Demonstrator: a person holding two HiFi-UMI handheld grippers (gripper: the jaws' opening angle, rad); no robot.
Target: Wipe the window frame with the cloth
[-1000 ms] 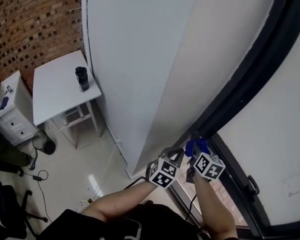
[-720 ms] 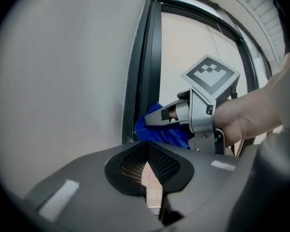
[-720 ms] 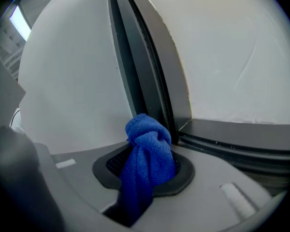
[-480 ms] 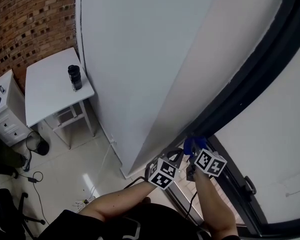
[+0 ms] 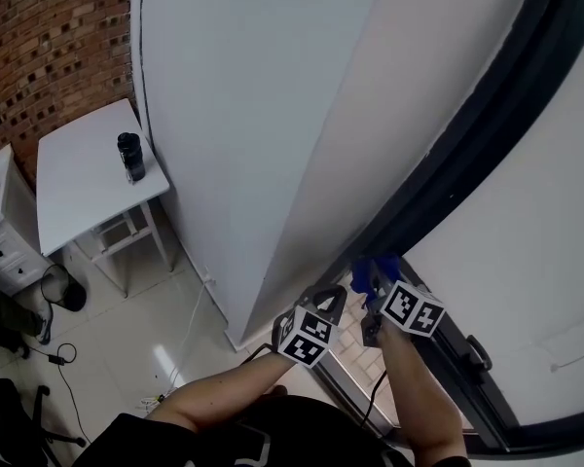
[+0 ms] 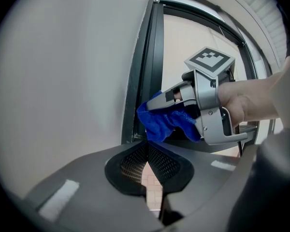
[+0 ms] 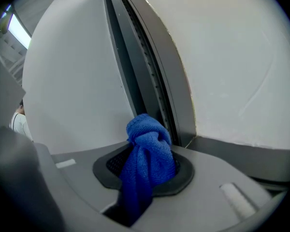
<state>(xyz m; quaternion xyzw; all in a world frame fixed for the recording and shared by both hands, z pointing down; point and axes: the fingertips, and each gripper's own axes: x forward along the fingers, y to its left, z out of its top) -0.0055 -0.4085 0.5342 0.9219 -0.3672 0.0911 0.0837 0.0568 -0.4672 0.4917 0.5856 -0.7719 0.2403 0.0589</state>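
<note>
cloth (image 7: 147, 146) at the window frame (image 5: 467, 154)
right gripper (image 7: 144, 173) pinches the cloth to rub the frame; left gripper (image 6: 146, 159) beside it, jaws pressed together.

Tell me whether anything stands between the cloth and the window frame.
Nothing visible does. The cloth, clamped in the right tongs, sits right at the dark window frame, with no object between them.
</note>
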